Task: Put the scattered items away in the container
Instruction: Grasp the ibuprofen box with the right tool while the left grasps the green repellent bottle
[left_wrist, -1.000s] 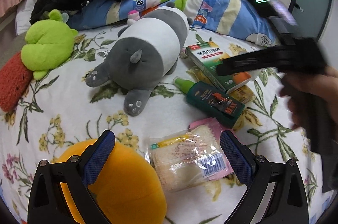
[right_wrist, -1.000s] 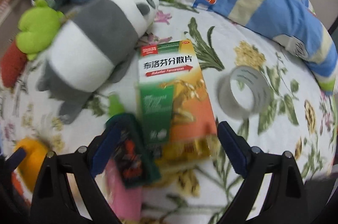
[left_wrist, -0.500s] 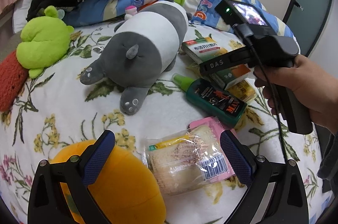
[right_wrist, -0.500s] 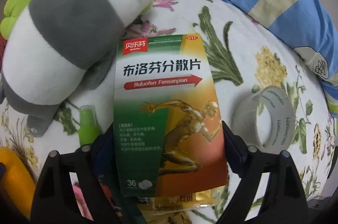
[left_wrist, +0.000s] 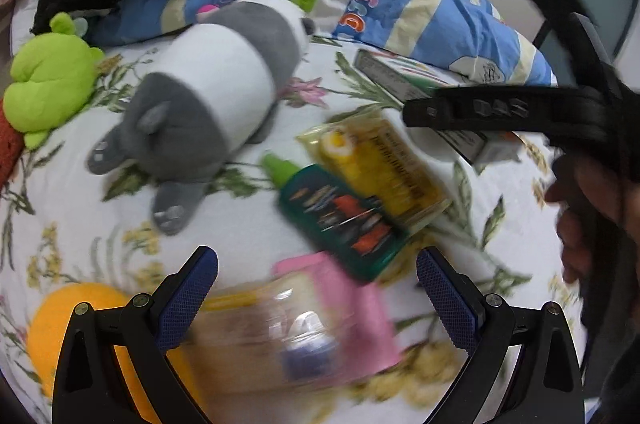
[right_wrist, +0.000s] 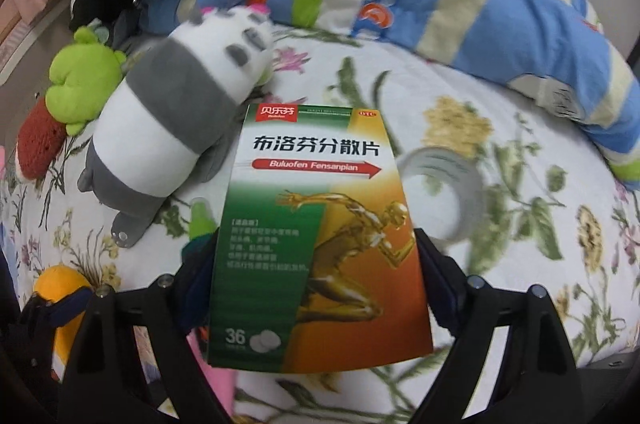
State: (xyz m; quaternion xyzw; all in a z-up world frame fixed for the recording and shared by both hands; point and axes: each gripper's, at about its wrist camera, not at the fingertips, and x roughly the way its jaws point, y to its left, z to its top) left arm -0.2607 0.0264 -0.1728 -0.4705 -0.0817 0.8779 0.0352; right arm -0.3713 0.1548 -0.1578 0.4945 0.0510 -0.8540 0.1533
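Medicine box (right_wrist: 320, 244) sits clamped between the 2 fingers of the right gripper (right_wrist: 316, 264), whose jaws have just been closing on it; its printed face fills the middle of the right wrist view and it appears lifted clear of the bedspread (right_wrist: 440, 92). Taking that box as the landmark: the panda plush (right_wrist: 168, 128) lies to its left with its head toward the striped quilt (right_wrist: 460, 4), the tape roll (right_wrist: 444, 192) lies just right of it on the bedspread, and a green plush (right_wrist: 80, 80) sits further left beyond the panda.

Seen from the left wrist, the box (left_wrist: 400, 80) shows only as an edge behind the right gripper's black body. Below it lie a yellow packet (left_wrist: 384, 172) and a green spray bottle (left_wrist: 340, 220) that overlaps the packet's lower edge. Nearer still, a pink item (left_wrist: 360, 296) and a clear wrapped pack (left_wrist: 272, 336) are too blurred to read. The left gripper (left_wrist: 316, 284) stands wide with nothing between its fingers, hovering over that pack, with an orange plush (left_wrist: 68, 316) at its left finger. No container can be made out in either view.
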